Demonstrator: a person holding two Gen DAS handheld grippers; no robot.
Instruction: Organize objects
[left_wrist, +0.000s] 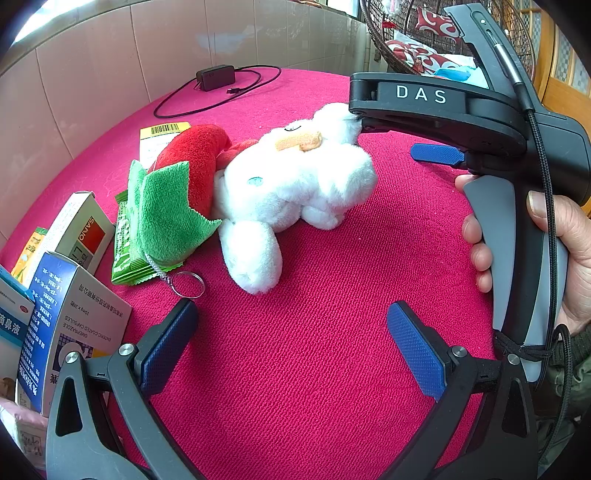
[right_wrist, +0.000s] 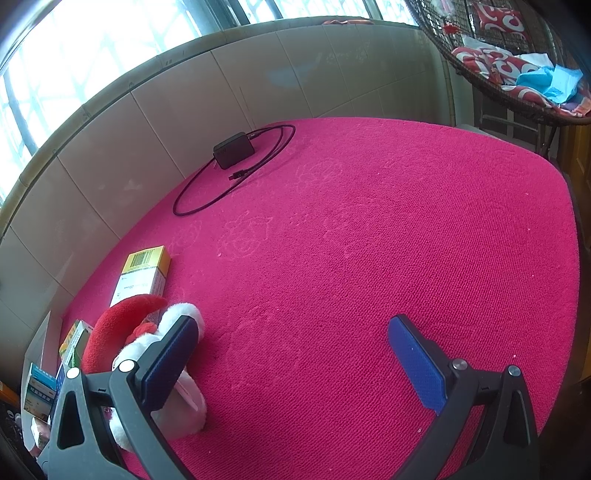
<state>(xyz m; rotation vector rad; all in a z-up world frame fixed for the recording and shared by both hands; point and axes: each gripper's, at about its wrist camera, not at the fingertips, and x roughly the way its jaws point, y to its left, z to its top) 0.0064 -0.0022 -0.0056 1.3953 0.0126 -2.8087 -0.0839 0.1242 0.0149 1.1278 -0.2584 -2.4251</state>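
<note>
A black power adapter (right_wrist: 233, 149) with looped cable (right_wrist: 229, 177) lies on the pink-clothed surface (right_wrist: 369, 240) at 11 o'clock, near the tiled wall (right_wrist: 147, 122). A wicker basket chair (right_wrist: 517, 62) holding red-and-white cushions (right_wrist: 491, 59) stands at 1 o'clock beyond the surface edge.

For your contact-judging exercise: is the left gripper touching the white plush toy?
Apart. The left wrist view shows red cloth between the open left gripper and the white plush toy.

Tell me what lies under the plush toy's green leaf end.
Under the plush toy, a green snack packet sticks out beneath the leaf, resting on the pink cloth. The leaf covers most of its upper part, so its label is unreadable.
</note>
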